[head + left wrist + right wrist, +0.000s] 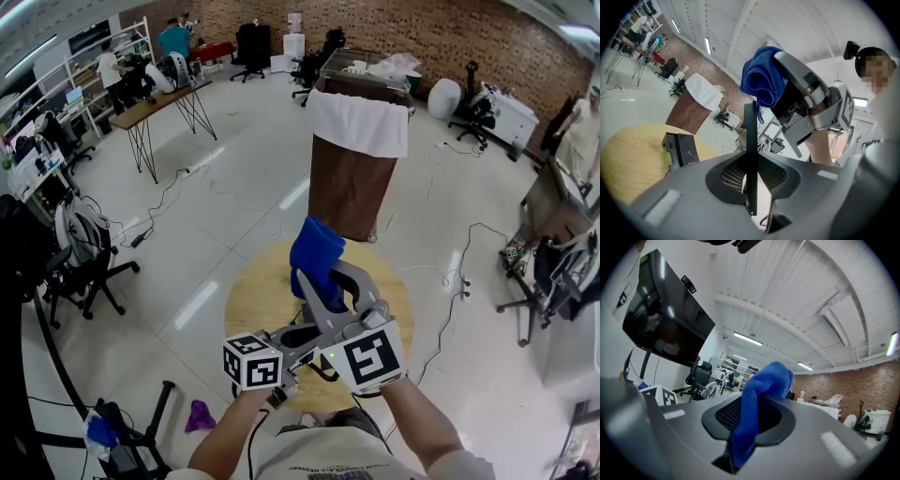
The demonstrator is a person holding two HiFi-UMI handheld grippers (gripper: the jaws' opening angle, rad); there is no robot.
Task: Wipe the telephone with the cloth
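Note:
My left gripper [750, 187] is shut on a thin black telephone [750, 150], seen edge-on and standing upright between the jaws. Just above and beyond it, my right gripper [777, 91] is shut on a folded blue cloth [761, 79]. In the right gripper view the cloth [761, 394] sticks up out of the jaws of that gripper [740, 427]. In the head view the cloth [316, 255] hangs over the round wooden table [258, 300], with both grippers close together near my body. The telephone is hidden there.
A black box-like stand [682, 150] sits on the table [633, 154]. Beyond the table stands a brown bin with a white liner [356, 159]. Office chairs [80, 253] stand at the left, cables run over the floor, and a purple rag [199, 414] lies there.

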